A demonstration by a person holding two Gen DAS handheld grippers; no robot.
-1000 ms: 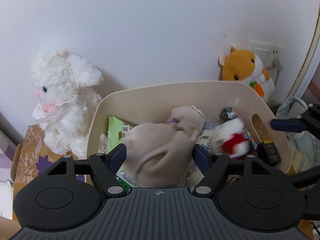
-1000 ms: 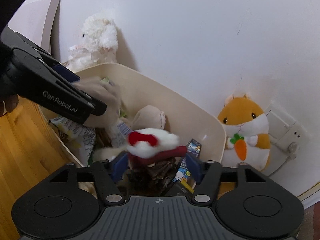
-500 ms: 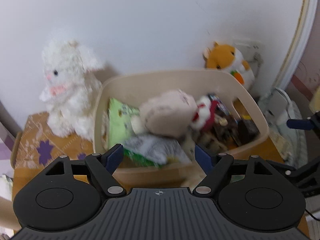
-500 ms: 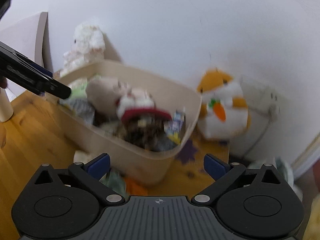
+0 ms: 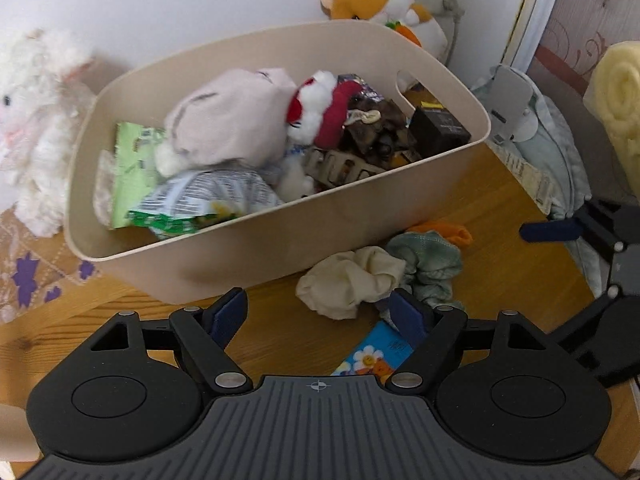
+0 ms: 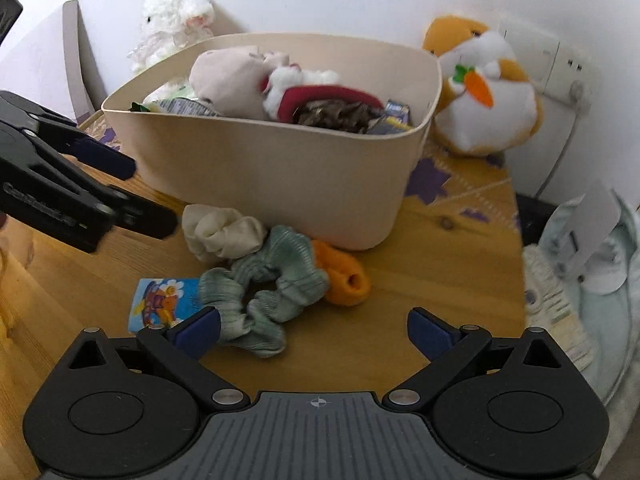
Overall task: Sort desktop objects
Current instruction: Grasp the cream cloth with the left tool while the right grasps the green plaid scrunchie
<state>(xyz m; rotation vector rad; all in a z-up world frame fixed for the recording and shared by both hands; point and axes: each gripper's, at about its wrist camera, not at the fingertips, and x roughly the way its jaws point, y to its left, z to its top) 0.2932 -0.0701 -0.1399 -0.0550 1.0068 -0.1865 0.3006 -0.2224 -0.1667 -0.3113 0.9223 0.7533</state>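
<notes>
**Two empty grippers over a wooden desk, one full bin and four loose items**

One beige plastic bin (image 6: 280, 184) stands on the wooden desk (image 6: 440, 264), at twelve o'clock from both grippers; inside it lie one grey-beige plush (image 5: 228, 120), one white-and-red plush (image 5: 320, 108), one green snack packet (image 5: 132, 160), one silver-and-green packet (image 5: 200, 200), one black box (image 5: 438, 130) and some dark wrappers that cannot be counted.

Four loose things lie on the desk just in front of the bin: one cream cloth bundle (image 6: 222, 232), one pale green scrunchie (image 6: 268, 292), one orange fabric piece (image 6: 344, 276) touching the scrunchie at its three o'clock, and one blue picture card (image 6: 160, 300) at the scrunchie's nine o'clock.

The left gripper (image 5: 318, 316) has its jaws spread wide with nothing held; in its own view the cream bundle sits at twelve o'clock just past the fingertips, and the card's corner shows low between the fingers.

The right gripper (image 6: 314, 334) is likewise spread wide and grips nothing; its left pad sits just in front of the scrunchie's near edge, though whether they touch cannot be told.

Two plush toys stand outside the bin against the white wall: one white fluffy rabbit (image 6: 172, 20) at eleven o'clock, one orange-and-white hamster (image 6: 484, 88) with a carrot at two o'clock; one wall socket (image 6: 564, 68) with a plug sits beside the hamster.
</notes>
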